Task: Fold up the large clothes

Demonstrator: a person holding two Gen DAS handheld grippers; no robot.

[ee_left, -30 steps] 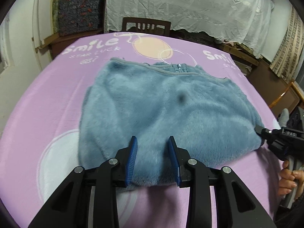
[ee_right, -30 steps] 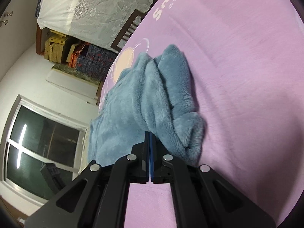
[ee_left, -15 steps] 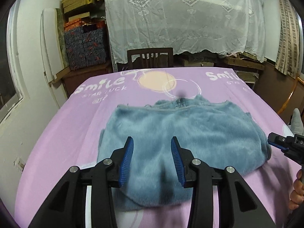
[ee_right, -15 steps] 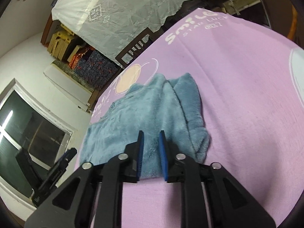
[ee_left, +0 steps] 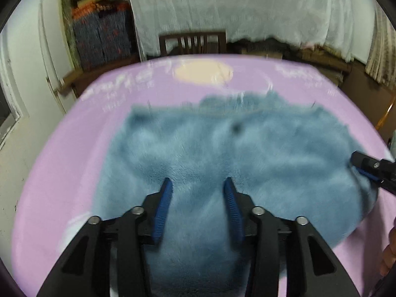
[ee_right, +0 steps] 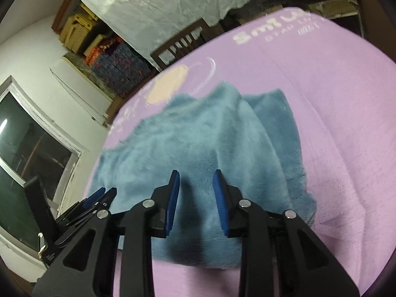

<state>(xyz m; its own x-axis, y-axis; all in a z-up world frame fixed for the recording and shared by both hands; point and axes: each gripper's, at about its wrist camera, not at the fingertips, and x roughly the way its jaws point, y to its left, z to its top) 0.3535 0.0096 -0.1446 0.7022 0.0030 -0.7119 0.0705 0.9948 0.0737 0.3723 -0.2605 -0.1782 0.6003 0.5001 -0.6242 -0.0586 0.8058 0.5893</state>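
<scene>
A fluffy blue-grey fleece garment (ee_left: 222,153) lies spread on a table covered with a lilac cloth (ee_left: 61,173) printed with white lettering and a pale peach circle. The left wrist view is motion-blurred, yet the garment's outline is plain: broad and roughly rectangular, its near hem under the camera, its far edge short of the peach circle. In the right wrist view one side of the fleece is doubled over in a raised ridge, with a lower flap lying flat on the cloth beside it.

The left gripper (ee_left: 198,185), black with blue ribbed pads, hangs over the near middle of the garment, its fingers wide apart and holding nothing. The right gripper (ee_right: 195,177) is likewise spread, empty, above the garment's near edge. Each gripper shows at the edge of the other's view. A dark wooden chair (ee_left: 193,42) stands at the table's far side, before a white lace drape (ee_left: 235,5)
</scene>
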